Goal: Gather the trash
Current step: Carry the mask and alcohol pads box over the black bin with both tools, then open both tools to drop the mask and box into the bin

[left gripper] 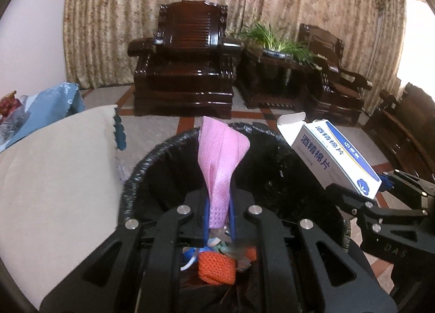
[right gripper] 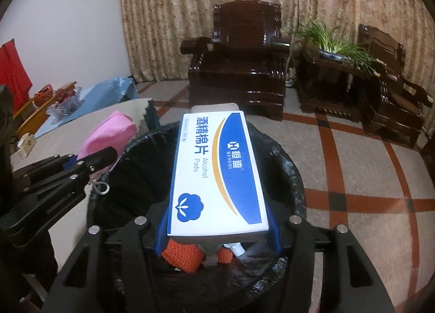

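My left gripper (left gripper: 218, 215) is shut on a pink face mask (left gripper: 220, 155) and holds it over a black-lined trash bin (left gripper: 152, 155). My right gripper (right gripper: 217, 227) is shut on a white and blue alcohol pads box (right gripper: 217, 174), also over the bin (right gripper: 285, 155). The box shows in the left wrist view (left gripper: 334, 157), with the right gripper (left gripper: 361, 193) at the right. The mask (right gripper: 111, 133) and left gripper (right gripper: 81, 163) show at the left of the right wrist view. Orange netting (left gripper: 216, 268) and other trash lie inside the bin.
A table with a cream cloth (left gripper: 54, 171) stands left of the bin, with a blue cloth (right gripper: 100, 95) and bagged items behind. Dark wooden armchairs (left gripper: 185, 68) and a plant stand (left gripper: 274, 68) line the curtain. Tiled floor (right gripper: 367, 177) lies to the right.
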### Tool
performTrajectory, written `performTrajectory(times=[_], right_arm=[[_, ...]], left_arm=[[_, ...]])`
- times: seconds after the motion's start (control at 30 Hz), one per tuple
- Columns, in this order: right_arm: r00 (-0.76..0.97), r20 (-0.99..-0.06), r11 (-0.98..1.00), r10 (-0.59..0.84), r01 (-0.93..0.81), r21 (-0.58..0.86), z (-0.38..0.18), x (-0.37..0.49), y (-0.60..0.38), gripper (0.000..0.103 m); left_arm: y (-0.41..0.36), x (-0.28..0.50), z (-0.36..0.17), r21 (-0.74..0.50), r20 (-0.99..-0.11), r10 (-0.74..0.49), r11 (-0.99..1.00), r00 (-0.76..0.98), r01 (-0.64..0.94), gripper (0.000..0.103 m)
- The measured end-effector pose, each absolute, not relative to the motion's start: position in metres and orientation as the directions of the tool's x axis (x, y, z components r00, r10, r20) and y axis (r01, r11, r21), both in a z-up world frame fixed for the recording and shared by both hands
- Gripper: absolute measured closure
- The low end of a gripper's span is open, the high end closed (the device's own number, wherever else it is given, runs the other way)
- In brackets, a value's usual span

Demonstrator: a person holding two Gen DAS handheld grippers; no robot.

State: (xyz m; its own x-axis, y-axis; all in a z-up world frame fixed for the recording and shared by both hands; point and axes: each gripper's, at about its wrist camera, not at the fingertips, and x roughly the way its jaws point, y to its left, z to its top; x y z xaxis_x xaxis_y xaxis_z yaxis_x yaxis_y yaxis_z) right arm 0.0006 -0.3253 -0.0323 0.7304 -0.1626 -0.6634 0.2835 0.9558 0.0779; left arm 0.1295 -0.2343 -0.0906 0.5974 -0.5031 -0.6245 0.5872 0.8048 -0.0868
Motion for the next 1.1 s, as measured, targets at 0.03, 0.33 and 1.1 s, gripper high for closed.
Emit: performTrajectory(times=[0.03,0.33,1.1], right_arm=[[0.726,-0.668,0.955,-0.163,0.285,0.077,-0.034,0.001,-0.325,0.048],[0.707,-0.689,0.954,-0.161,0.289,0.074,-0.051,0.014,-0.333,0.048],[0.693,-0.700,0.948,-0.172,0.310,0.074,-0.057,0.015,-0.343,0.006]], left_arm=[[-0.237,0.131,-0.094,-0.086,-0.629,-0.502,0.804,0.594,0.589,0.093],[-0.249,0.149,-0.108,-0.084,-0.642,-0.493,0.806,0.587,0.585,0.093],[-0.227,0.161,-0.102,-0.124,-0.625,-0.482,0.838,0.614,0.532,0.025]])
